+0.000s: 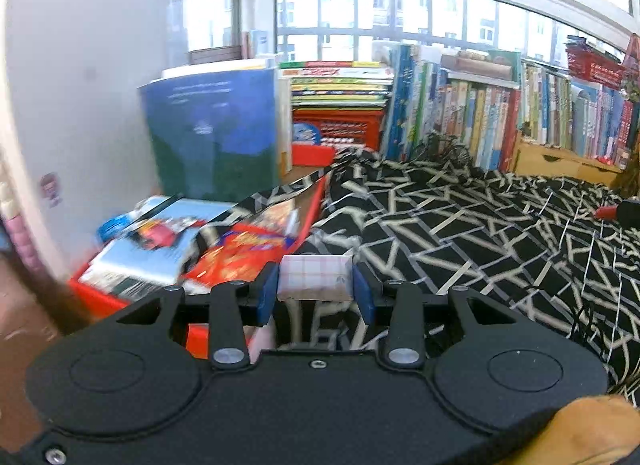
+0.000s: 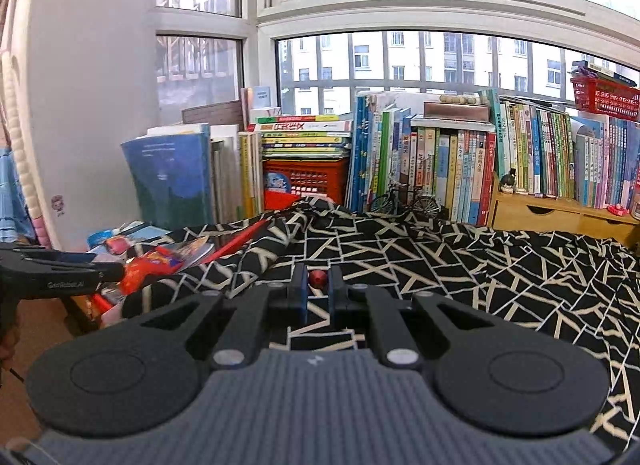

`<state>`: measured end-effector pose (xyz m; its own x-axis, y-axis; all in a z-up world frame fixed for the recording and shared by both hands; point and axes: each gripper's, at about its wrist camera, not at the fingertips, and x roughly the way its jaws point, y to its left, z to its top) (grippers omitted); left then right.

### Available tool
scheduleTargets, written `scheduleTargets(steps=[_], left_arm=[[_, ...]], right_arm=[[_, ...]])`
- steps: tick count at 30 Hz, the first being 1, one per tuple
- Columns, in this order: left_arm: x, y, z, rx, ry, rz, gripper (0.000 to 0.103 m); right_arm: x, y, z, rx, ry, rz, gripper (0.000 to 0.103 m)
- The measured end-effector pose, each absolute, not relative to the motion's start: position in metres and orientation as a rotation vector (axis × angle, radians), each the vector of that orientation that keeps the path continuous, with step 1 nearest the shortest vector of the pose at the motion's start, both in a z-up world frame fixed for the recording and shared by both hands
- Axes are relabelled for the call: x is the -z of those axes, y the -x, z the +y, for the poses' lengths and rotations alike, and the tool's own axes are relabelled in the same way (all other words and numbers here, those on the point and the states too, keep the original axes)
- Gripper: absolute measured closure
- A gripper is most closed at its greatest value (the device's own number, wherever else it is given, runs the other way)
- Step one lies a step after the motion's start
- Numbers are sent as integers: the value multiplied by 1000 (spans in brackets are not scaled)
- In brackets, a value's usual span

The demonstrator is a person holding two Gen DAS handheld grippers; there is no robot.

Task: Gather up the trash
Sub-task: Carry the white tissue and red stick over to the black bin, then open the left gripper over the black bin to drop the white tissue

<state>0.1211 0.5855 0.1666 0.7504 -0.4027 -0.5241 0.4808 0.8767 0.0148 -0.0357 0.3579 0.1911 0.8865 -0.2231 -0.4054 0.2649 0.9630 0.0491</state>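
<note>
The left gripper (image 1: 315,292) is clenched on a small checked paper packet (image 1: 314,278), held above the left edge of the patterned cloth (image 1: 460,233), beside a red bin (image 1: 96,297) of wrappers. The packet looks light and crushable; a side grip suits it. The right gripper (image 2: 318,292) grasps a small red ball (image 2: 318,277) over the cloth, probably hard and apt to slip.
</note>
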Motion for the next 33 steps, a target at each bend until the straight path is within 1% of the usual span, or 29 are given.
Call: scheduleTargets(steps=[7, 11, 14, 20, 28, 33], left_arm=[[-158, -92, 640, 453, -175, 562, 65], [-146, -79, 658, 428, -155, 586, 65], [-134, -70, 666, 429, -137, 611, 65], [-97, -49, 665, 475, -156, 680, 65], [-30, -35, 669, 453, -123, 839, 65], [-5, -34, 671, 438, -108, 905, 65]], right_arm=[[-191, 50, 390, 255, -119, 401, 90], [-191, 57, 405, 234, -86, 390, 90], [-183, 58, 413, 212, -112, 418, 90], [-157, 56, 440, 124, -88, 496, 90], [-122, 54, 487, -21, -83, 613, 90], [-108, 55, 507, -88, -60, 649, 90]])
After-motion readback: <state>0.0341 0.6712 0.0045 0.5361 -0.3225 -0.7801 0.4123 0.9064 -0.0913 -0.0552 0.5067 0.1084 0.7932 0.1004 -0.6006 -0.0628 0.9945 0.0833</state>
